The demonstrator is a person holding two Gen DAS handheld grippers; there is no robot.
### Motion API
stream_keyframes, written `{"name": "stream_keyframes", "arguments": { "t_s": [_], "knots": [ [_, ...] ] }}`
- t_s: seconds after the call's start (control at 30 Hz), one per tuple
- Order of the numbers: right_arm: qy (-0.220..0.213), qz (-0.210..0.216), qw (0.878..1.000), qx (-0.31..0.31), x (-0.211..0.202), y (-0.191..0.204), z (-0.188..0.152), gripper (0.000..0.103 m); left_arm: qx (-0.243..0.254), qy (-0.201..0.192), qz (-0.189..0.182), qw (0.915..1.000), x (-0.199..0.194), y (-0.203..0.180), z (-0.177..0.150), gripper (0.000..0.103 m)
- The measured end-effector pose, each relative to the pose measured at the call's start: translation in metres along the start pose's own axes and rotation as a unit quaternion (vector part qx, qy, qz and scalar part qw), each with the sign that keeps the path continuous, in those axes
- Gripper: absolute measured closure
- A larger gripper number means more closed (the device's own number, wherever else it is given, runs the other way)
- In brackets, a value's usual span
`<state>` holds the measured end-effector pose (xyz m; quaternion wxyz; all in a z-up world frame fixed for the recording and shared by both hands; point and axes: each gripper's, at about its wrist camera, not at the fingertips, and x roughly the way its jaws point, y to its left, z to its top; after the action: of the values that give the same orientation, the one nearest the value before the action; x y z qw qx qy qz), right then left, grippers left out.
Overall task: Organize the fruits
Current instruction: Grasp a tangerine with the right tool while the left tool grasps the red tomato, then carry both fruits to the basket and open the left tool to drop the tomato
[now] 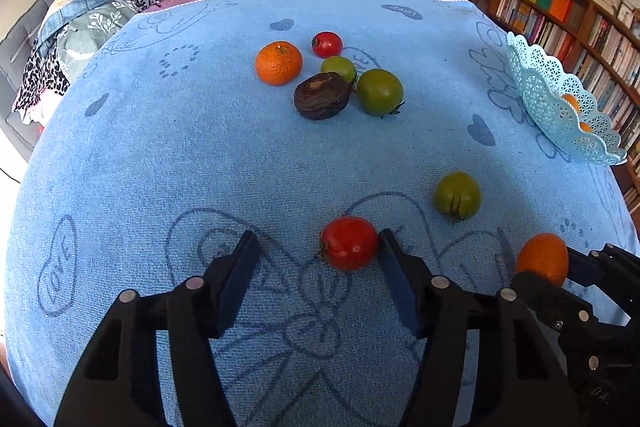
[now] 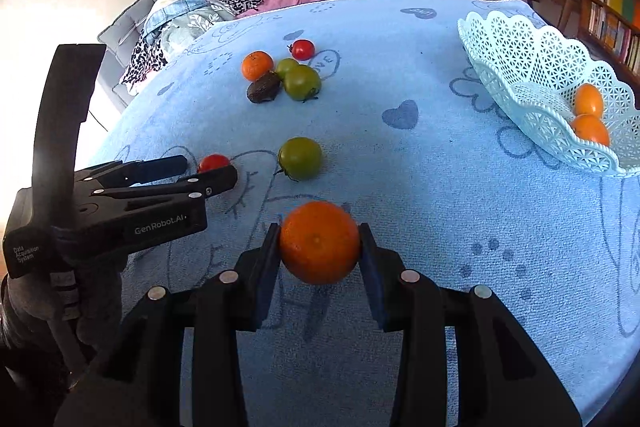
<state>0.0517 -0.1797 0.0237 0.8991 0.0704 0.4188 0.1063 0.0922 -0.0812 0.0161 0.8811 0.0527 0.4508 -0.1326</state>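
**Orange pinched, tomato only half caught**

Orange [image 2: 319,242] clamped between both pads of right gripper [image 2: 320,247], lifted over near edge of towel-covered table [image 1: 160,155]. Red tomato [image 1: 349,242] resting on towel, touching just one pad of left gripper [image 1: 316,267] (jaws spread, other pad well clear). Likely to roll aside if squeezed off-centre. Lace basket [image 2: 532,83] at right edge, two oranges inside; wide carry risks clipping rim.

Orange [image 2: 319,242] clamped off cloth; red tomato [image 1: 349,242] lying; basket [image 2: 532,83] tilted.
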Motion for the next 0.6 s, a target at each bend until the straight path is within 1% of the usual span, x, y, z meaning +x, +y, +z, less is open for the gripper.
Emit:
{"name": "stream_keyframes", "arguments": {
  "t_s": [0.03,0.07,0.13,0.17,0.3,0.6],
  "knots": [
    [0.0,0.0,1.0,0.001,0.0,0.0,0.0,0.064,0.001,-0.001,-0.002,1.0,-0.001,-0.001,0.0,0.055],
    [0.0,0.0,1.0,0.001,0.0,0.0,0.0,0.064,0.004,-0.002,-0.007,1.0,-0.001,-0.002,-0.001,0.059],
    [-0.001,0.0,1.0,0.003,0.0,-0.001,0.001,0.064,0.009,-0.004,-0.014,0.9999,-0.004,-0.005,-0.003,0.072],
    [-0.002,0.0,1.0,0.003,0.0,-0.001,0.001,0.064,0.011,-0.004,-0.018,0.9998,-0.004,-0.006,-0.004,0.073],
    [-0.005,-0.001,1.0,0.008,-0.002,-0.003,0.002,0.064,0.022,-0.01,-0.028,0.9993,-0.008,-0.013,-0.004,0.075],
    [-0.025,-0.004,0.999,0.021,-0.015,-0.011,0.008,0.064,0.031,-0.031,-0.02,0.9988,-0.021,-0.022,0.007,0.075]
  ]
}}
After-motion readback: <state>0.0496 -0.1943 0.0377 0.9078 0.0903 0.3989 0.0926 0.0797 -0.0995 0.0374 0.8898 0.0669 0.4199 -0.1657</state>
